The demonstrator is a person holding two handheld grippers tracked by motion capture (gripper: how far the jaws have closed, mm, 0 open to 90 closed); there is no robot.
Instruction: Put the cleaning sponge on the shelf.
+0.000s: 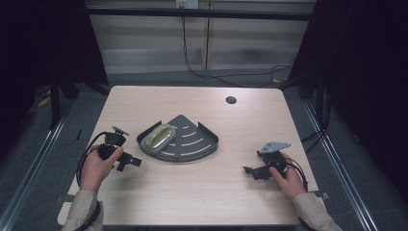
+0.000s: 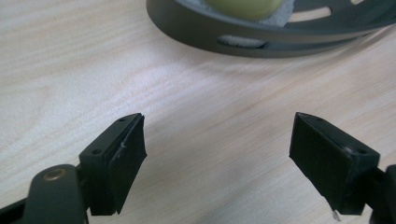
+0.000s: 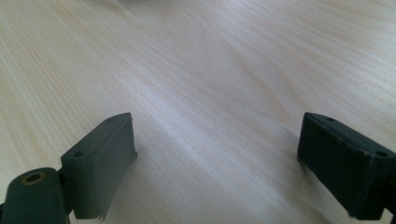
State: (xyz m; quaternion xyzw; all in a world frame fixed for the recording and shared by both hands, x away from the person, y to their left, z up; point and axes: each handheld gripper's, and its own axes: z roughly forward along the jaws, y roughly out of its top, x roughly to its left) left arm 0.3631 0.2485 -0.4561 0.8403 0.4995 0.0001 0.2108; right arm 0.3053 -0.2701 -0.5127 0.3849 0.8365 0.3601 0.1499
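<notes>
A dark grey fan-shaped rack (image 1: 192, 142) with slots lies at the middle of the wooden table (image 1: 202, 197). On its left part rests a yellow-green oval sponge-like pad (image 1: 160, 136) on a grey base. My left gripper (image 1: 133, 162) is held just left of the rack, jaws open and pointing toward it. In the left gripper view the rack's curved rim (image 2: 243, 42) and the yellow-green pad (image 2: 245, 7) are ahead of my left gripper (image 2: 217, 149). My right gripper (image 1: 248, 171) is open at the right, over bare wood; its jaws hold nothing (image 3: 217, 158).
A round cable hole (image 1: 231, 100) sits near the table's far edge. Black cables (image 1: 216, 72) run on the floor behind the table. Dark curtains flank both sides. Bare wood lies between the two grippers at the front.
</notes>
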